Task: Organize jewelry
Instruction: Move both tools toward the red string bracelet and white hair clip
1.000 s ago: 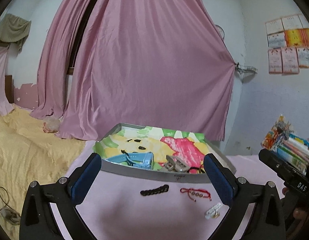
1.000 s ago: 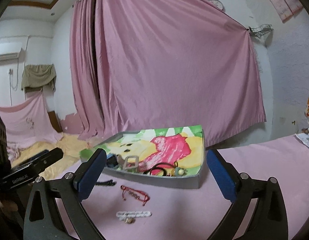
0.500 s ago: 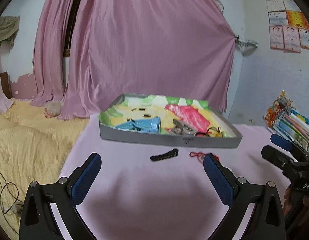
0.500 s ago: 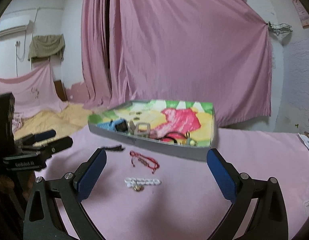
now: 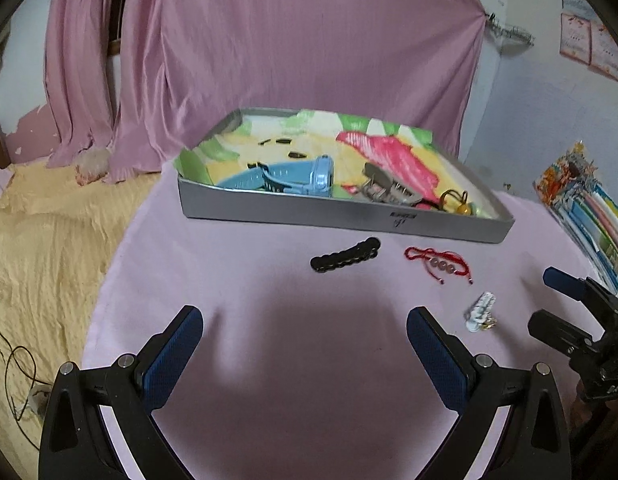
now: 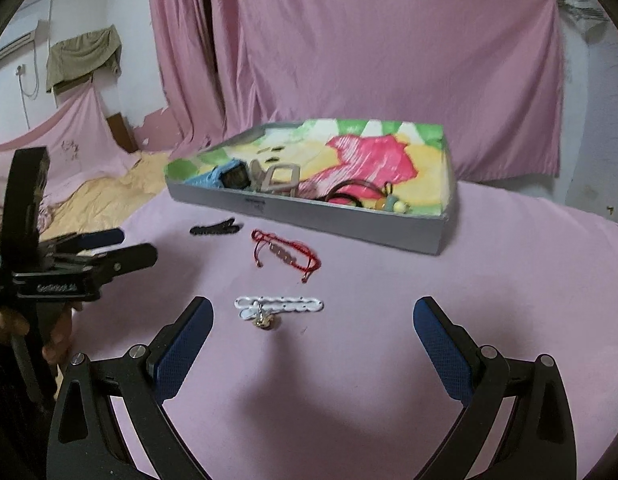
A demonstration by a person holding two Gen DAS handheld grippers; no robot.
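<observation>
Now both wide-open grippers, left gripper (image 5: 305, 344) and right gripper (image 6: 313, 334), have pulled back and tilted down, so the white bracelet (image 6: 279, 305), red bracelet (image 6: 287, 254) and black clip (image 5: 345, 259) on the pink cloth (image 6: 509, 280) before the tray (image 6: 349, 222) lie ready for picking.

Right wrist view: jewelry on pink cloth, both grippers empty.

Right gripper (image 6: 313, 316) jaws spread wide, nothing between them. White bracelet (image 6: 279, 305) lies nearest, red cord bracelet (image 6: 285, 254) beyond it, black hair clip (image 6: 216, 228) far left. Grey tray (image 6: 309, 216) behind holds several items. Left gripper (image 6: 125, 246) at left edge, parted.
</observation>
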